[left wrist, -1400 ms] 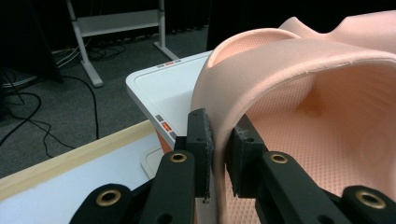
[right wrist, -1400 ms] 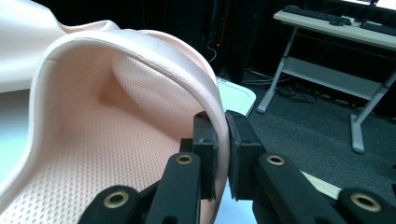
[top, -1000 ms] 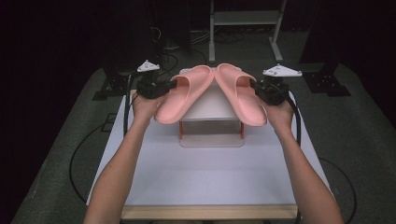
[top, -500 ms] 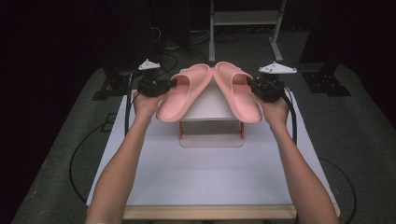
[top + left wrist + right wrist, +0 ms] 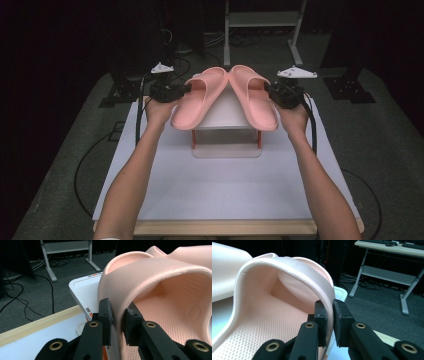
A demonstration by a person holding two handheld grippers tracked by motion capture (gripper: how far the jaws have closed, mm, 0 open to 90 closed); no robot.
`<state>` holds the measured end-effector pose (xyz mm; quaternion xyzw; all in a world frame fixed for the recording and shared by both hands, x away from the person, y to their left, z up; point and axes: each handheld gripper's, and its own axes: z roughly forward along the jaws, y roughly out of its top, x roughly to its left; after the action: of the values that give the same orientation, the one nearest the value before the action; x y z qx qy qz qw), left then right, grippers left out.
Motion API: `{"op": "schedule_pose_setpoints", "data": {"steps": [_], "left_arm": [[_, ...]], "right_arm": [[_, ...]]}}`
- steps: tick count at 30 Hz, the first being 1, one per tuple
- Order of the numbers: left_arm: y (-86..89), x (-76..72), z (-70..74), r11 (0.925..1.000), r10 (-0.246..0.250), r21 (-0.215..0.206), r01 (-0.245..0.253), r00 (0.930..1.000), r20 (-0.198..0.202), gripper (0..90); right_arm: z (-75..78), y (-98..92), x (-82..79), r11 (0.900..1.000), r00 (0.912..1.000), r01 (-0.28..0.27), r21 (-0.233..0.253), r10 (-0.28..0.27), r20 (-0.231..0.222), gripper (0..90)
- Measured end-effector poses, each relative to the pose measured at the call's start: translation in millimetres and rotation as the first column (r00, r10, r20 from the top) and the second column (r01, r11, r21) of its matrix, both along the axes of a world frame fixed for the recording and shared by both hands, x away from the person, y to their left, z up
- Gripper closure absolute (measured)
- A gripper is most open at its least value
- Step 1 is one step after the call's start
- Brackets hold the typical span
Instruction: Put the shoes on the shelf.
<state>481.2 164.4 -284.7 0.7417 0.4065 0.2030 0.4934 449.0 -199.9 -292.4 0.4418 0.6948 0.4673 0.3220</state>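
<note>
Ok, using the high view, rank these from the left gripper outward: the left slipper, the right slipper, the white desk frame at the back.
1. Left slipper: clamped at its strap edge in the left gripper, over the white stand.
2. Right slipper: across the stand, held by the right gripper.
3. White desk frame: beyond the table, on the floor at the back.

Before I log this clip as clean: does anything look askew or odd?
Both pink slippers, left slipper and right slipper, are held tilted, toes touching, over the white box. No damage or spill shows.
</note>
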Motion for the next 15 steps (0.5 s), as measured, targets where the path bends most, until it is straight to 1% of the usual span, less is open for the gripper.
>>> {"op": "schedule_pose_setpoints", "data": {"steps": [5, 9, 13, 15], "left_arm": [[-3.4, 1.7, 0.8, 1.0000, 0.003, 0.004, -0.003, 1.0000, -0.004, 78.2], [-5.3, 2.9, 1.0, 1.0000, 0.010, -0.001, -0.010, 0.9999, -0.008, 77.9], [-6.4, 4.6, -0.9, 0.9998, 0.017, -0.013, -0.017, 0.9997, -0.016, 77.4], [-6.8, 4.8, -1.2, 0.9998, 0.017, -0.013, -0.017, 0.9997, -0.016, 77.2]], "right_arm": [[0.9, -0.9, 1.5, 1.000, 0.9999, 0.010, 0.003, -0.010, -0.005, 81.6], [1.6, -0.6, 3.0, 1.000, 0.9998, 0.016, 0.013, -0.016, -0.011, 81.2], [2.0, 1.3, 4.5, 1.000, 0.9997, 0.021, 0.016, -0.020, -0.013, 80.8], [2.0, 2.4, 5.2, 1.000, 0.9997, 0.022, 0.016, -0.022, -0.012, 80.4]]}}
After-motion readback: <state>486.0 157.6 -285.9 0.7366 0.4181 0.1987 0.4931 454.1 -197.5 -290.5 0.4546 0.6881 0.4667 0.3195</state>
